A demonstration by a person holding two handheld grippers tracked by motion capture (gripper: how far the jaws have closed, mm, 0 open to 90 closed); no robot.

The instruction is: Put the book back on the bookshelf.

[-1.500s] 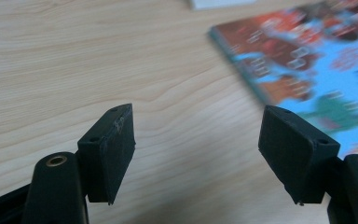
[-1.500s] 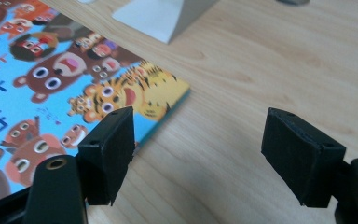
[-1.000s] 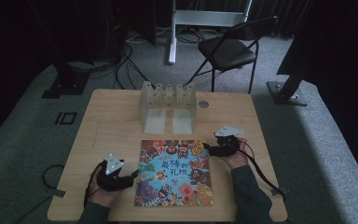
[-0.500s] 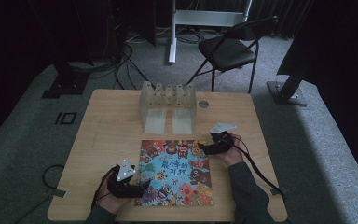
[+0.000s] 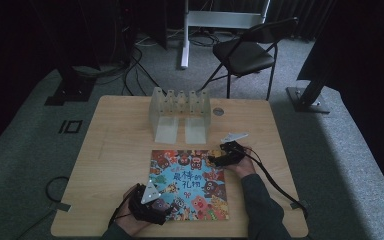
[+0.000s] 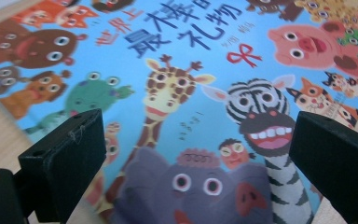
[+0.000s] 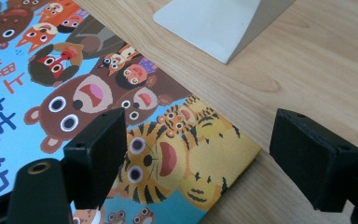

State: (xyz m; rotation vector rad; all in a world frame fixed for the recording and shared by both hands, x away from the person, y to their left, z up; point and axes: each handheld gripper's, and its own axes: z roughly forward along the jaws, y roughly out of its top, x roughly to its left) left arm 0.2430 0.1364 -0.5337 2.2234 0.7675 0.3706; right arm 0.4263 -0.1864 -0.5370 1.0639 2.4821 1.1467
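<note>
Two open grippers bracket a picture book (image 5: 190, 185) that lies flat in the lower middle of the high view, on a wooden table (image 5: 120, 145). The left gripper (image 5: 167, 206) sits at the book's lower left corner; in its own view its jaws have just been opening and stand wide over the giraffe and zebra on the cover, with nothing pressed between them. The right gripper (image 5: 211, 159) is at the upper right corner; its jaws have also been opening and stand apart around the tiger corner (image 7: 223, 172), not touching it.

Judging by this, the step in hand is getting hold of the book at two opposite corners. To do it well, each lower jaw should slide under the cover's edge rather than push down on it, since a flat book gives little to catch. Closing both grips together would likely keep the book from skating across the table. The clear plastic rack (image 5: 180, 114) stands well apart toward the upper middle, so it should not interfere.
</note>
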